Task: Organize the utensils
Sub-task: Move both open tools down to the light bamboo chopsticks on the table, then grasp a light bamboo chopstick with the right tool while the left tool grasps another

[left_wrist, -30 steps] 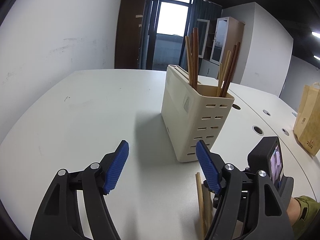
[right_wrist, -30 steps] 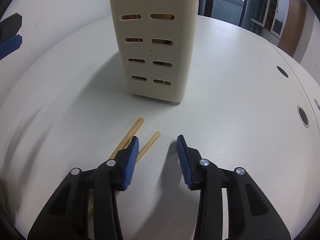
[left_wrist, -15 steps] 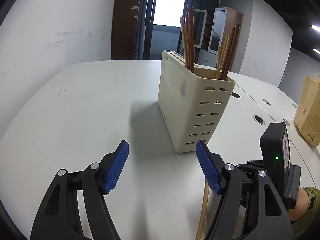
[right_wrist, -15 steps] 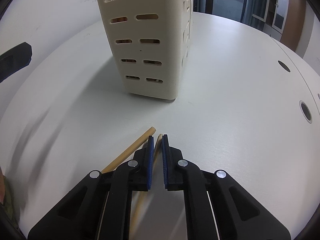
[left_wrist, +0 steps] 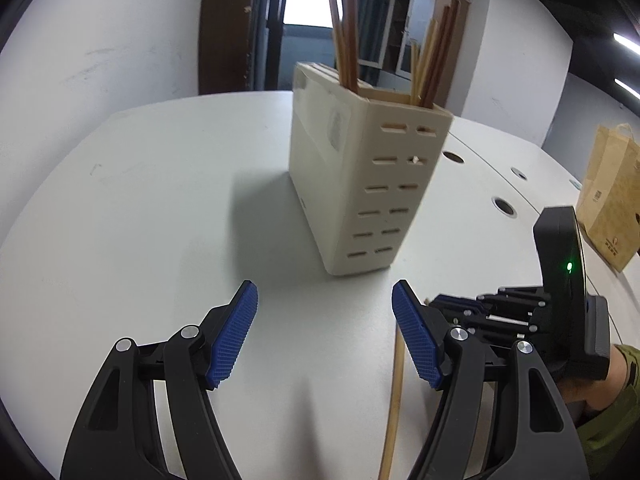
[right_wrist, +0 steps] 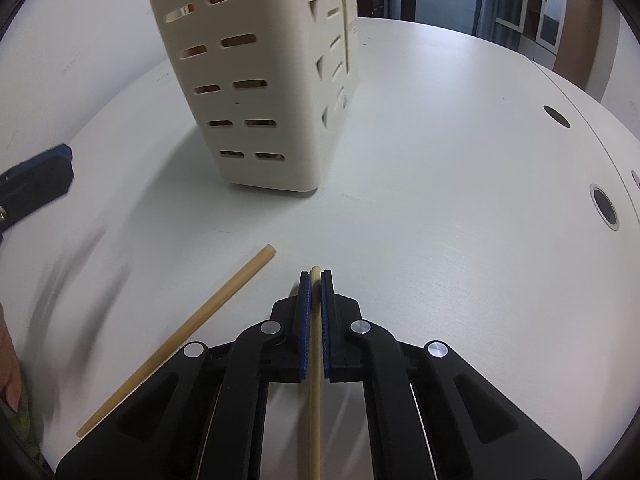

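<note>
A cream slotted utensil holder (left_wrist: pixel 360 184) (right_wrist: pixel 256 80) stands on the white table, with several wooden chopsticks (left_wrist: pixel 348 32) sticking up out of it. My right gripper (right_wrist: pixel 315 276) is shut on one light wooden chopstick (right_wrist: pixel 315 380), which runs back between its blue pads. A second loose chopstick (right_wrist: pixel 180 336) (left_wrist: pixel 394 396) lies on the table just left of it. My left gripper (left_wrist: pixel 325 332) hangs open over bare table in front of the holder, nothing between its fingers. The right gripper (left_wrist: pixel 436 304) shows low at the right of the left wrist view.
A brown paper bag (left_wrist: pixel 612 200) stands at the table's right side. Round cable holes (right_wrist: pixel 604 208) dot the table on the right. A person's hand and green sleeve (left_wrist: pixel 612 396) hold the right gripper. A window and cabinets stand behind the table.
My right gripper's jaws closed from open onto one of the two chopsticks. The other chopstick now lies apart to the left. My left gripper dipped slightly toward the table and stayed open.
</note>
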A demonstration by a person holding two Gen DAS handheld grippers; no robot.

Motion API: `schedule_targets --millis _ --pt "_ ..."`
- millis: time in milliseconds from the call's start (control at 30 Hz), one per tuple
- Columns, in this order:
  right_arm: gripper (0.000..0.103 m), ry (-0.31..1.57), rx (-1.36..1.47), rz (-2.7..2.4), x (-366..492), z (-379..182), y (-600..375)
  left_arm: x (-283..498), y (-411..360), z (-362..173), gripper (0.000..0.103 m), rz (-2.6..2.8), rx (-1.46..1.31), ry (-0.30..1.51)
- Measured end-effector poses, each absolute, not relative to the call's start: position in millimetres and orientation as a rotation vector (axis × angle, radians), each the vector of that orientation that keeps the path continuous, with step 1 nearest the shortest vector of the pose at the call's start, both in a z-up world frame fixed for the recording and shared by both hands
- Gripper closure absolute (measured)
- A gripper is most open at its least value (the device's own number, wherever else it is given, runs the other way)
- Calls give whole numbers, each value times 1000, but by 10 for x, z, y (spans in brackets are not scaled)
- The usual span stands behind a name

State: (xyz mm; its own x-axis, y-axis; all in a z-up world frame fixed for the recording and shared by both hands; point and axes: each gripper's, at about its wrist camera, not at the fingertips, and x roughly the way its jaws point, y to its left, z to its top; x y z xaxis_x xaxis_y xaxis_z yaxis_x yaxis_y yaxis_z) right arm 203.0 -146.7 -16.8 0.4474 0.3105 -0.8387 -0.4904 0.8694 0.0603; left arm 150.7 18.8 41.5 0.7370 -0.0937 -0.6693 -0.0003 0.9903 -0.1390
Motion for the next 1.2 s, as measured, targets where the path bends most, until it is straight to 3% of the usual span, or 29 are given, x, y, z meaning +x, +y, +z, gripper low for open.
schedule_targets --millis 267,433,567,633,733,867,1000,1200 --pt "97 1010 -161 499 2288 -132 -1579 1704 -112 89 35 -165 -56 897" --pt "97 1015 -151 505 2301 -109 -1568 1852 -280 -98 45 -225 1 993" --pt "97 1019 -138 506 2389 -98 -1612 1959 -431 -185 47 -249 61 1036" --pt "97 1020 -136 510 2417 -88 -1658 2017 -482 -247 57 -249 82 1062" --pt "97 1022 -125 513 2333 -120 -1693 2057 -533 -247 60 -237 109 1068" --pt "97 1021 -121 502 2381 -129 -1760 2119 -594 -236 73 -230 136 1086" --pt "97 1013 -139 498 2360 -134 -1741 2173 -592 -205 93 -221 152 1100" --pt "97 984 -148 498 2260 -85 -1689 2200 -576 -183 97 -195 132 1067"
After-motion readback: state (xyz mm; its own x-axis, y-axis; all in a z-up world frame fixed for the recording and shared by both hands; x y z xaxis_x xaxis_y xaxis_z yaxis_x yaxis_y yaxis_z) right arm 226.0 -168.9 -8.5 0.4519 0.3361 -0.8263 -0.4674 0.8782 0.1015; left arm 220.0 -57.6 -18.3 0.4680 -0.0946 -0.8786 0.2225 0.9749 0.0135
